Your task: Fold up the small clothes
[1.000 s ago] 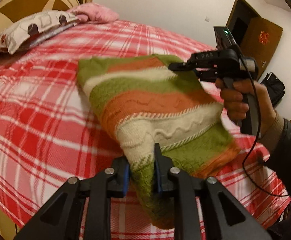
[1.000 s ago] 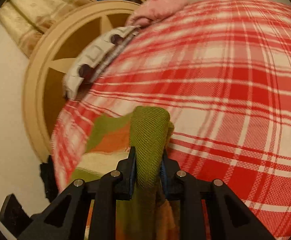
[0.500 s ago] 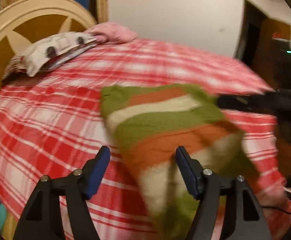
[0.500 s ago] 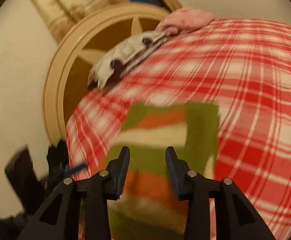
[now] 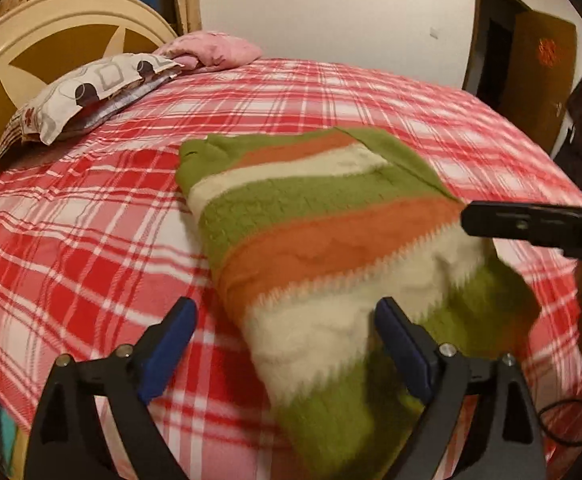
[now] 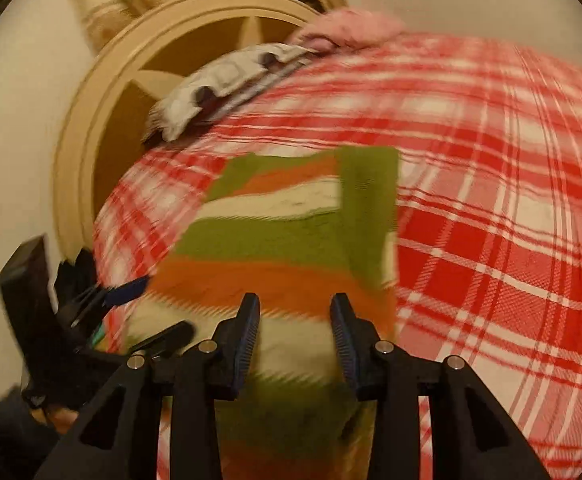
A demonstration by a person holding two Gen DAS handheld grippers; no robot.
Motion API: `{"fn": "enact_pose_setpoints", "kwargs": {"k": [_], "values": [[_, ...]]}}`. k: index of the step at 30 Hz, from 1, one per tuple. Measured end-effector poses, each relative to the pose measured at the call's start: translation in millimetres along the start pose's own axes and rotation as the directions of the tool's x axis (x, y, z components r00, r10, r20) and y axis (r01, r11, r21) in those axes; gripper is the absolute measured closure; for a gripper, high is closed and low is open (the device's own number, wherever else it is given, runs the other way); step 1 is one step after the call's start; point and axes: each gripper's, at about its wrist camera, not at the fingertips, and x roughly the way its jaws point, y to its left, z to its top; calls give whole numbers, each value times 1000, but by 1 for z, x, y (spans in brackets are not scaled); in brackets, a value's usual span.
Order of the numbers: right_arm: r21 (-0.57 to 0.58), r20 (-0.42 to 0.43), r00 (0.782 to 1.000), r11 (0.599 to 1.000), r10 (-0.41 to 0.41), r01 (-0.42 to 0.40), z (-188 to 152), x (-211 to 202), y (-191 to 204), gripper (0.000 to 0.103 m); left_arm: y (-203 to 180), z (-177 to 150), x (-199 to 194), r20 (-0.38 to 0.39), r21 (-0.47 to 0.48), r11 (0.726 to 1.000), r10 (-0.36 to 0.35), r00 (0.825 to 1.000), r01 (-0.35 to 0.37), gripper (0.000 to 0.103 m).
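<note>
Bedspread (image 5: 91,248) bare left of and beyond folded striped sweater (image 5: 331,232), passage free there; pillows (image 5: 91,92) and headboard (image 5: 51,32) block far edge; right gripper (image 5: 531,224) crowds sweater's right side.

We see sweater (image 5: 331,240): thick knitted wool, fuzzy, matt, green, orange and cream stripes. Blanket (image 5: 91,240): woven plaid cloth, soft, matt, fine rough texture up close. Headboard (image 5: 23,48): smooth painted wood, slight sheen. Pillow (image 5: 91,92): printed smooth cloth. Left gripper (image 5: 283,344): matt black plastic, blue ribbed pads (image 5: 399,344), shiny metal screws. Right gripper (image 6: 295,332): same matt plastic.
</note>
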Motion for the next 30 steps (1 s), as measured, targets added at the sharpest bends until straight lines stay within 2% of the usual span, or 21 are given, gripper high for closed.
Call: {"fn": "enact_pose_setpoints", "kwargs": {"k": [3, 5, 11, 14, 17, 21, 24, 25, 27, 30], "values": [[-60, -15, 1000, 998, -20, 19, -22, -1, 17, 64, -3, -10, -3, -18, 3, 1000, -9, 1000, 9, 9], [-80, -28, 997, 994, -77, 75, -33, 5, 21, 64, -6, -16, -5, -27, 14, 1000, -11, 1000, 11, 9], [-32, -8, 995, 995, -95, 95, -58, -5, 6, 63, -7, -30, -7, -35, -11, 1000, -29, 999, 29, 8], [-40, 0, 995, 994, -103, 103, -69, -8, 5, 63, -8, -37, -6, -32, -36, 999, -32, 999, 31, 4], [-70, 18, 991, 989, -133, 134, -76, -14, 12, 63, -10, -42, -10, -35, -48, 998, -40, 999, 38, 4], [-41, 13, 988, 988, -152, 152, -80, -21, 10, 63, -16, -45, -19, -45, 2, 999, -37, 998, 37, 0], [-34, 13, 988, 988, -151, 152, -82, -16, 7, 63, -16, -52, -9, -86, 0, 999, -51, 995, 51, 0], [-34, 20, 988, 987, -154, 154, -83, -15, 7, 63, -16, -55, -7, -84, -2, 999, -54, 995, 54, 0], [-36, 28, 985, 985, -168, 169, -85, -15, 9, 63, -18, -61, -8, -33, 26, 998, -50, 998, 51, 0], [-77, 45, 980, 977, -195, 198, -89, -14, 15, 63, -20, -62, -8, -33, 39, 998, -51, 998, 52, 0]]}}
